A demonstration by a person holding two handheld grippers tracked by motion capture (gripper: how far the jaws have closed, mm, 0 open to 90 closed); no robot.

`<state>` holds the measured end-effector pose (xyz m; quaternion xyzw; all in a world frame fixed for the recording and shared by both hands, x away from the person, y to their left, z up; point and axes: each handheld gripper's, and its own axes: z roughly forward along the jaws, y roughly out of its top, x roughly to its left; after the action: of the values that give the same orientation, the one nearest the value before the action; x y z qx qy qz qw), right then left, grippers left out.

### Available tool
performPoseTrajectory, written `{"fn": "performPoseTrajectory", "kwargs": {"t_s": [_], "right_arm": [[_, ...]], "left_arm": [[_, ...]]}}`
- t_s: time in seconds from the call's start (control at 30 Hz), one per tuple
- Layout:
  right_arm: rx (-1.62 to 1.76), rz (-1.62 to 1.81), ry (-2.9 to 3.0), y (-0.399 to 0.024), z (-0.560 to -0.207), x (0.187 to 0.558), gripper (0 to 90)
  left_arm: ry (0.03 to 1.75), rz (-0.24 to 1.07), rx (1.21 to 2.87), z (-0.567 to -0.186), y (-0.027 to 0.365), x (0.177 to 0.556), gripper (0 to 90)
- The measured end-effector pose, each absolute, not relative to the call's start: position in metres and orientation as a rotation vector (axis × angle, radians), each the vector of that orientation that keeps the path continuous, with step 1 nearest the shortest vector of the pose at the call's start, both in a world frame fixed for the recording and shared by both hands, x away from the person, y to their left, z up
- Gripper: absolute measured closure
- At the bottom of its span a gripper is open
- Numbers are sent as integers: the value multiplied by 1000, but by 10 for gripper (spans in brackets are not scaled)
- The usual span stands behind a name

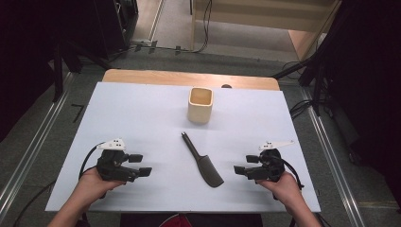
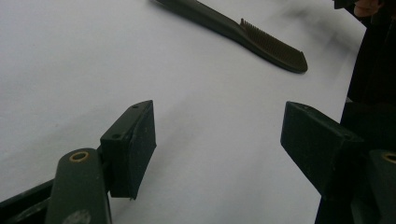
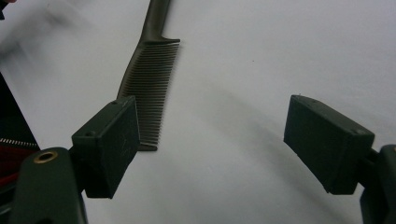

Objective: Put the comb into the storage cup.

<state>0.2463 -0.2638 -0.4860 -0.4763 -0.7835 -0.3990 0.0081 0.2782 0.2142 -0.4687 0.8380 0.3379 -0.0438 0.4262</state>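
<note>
You are looking down on a white table (image 1: 142, 113) with a wooden strip showing along its far edge. Your left gripper (image 1: 140, 165) rests near the near-left corner, held in your left hand (image 1: 92, 185), and its jaws stand wide apart with nothing between them. Your right gripper (image 1: 243, 170) sits near the near-right corner in your right hand (image 1: 286, 185), jaws likewise spread wide and empty. Both grippers point inward, toward the middle of the table.

Between them, well apart from each, lies a dark comb (image 1: 202, 161), flat on the table just near of its centre. Its slim handle points toward the far edge and its toothed end toward the near edge, angled slightly to the right. In the left gripper view the comb (image 2: 252, 37) lies beyond the open jaws; in the right gripper view its teeth (image 3: 149, 88) show just past one jaw, not touched.

A cream, square-mouthed cup (image 1: 200, 105) stands upright beyond the comb, near the middle of the far edge
</note>
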Motion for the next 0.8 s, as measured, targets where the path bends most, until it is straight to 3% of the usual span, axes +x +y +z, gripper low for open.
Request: {"fn": "performPoseTrajectory", "kwargs": {"t_s": [0.8], "right_arm": [[-1531, -1259, -2427, -265, -484, 247, 165]], "left_arm": [[854, -109, 2096, -469, 215, 279, 281]]}}
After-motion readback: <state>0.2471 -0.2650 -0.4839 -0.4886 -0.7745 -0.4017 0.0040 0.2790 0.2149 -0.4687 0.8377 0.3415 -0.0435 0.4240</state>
